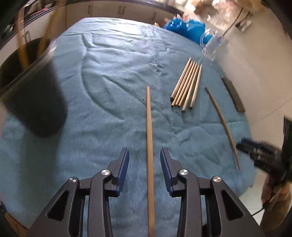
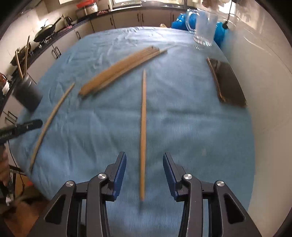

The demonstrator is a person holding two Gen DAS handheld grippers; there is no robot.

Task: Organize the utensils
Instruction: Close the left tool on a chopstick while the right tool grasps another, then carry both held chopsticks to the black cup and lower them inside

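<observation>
Between the parted fingers of each hand-held gripper lay one chopstick: the left hand-held gripper [image 1: 144, 169] straddled one chopstick [image 1: 149, 145] and the right hand-held gripper [image 2: 144, 173] straddled another chopstick [image 2: 143, 131], both wide open and holding nothing, on the blue-covered worktop [image 2: 191, 127]. I judged the best grasp was to lower until the pads flanked the shaft, then close squarely. The dark holder [image 2: 27, 94], with sticks already in it, stood well apart at the left edge.

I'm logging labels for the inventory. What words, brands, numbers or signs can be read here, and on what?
None can be read.
The dark holder, the glass mug, the chopsticks, the dark flat block and the blue cloth show no print.
The counter items are too small and blurred to tell.
</observation>
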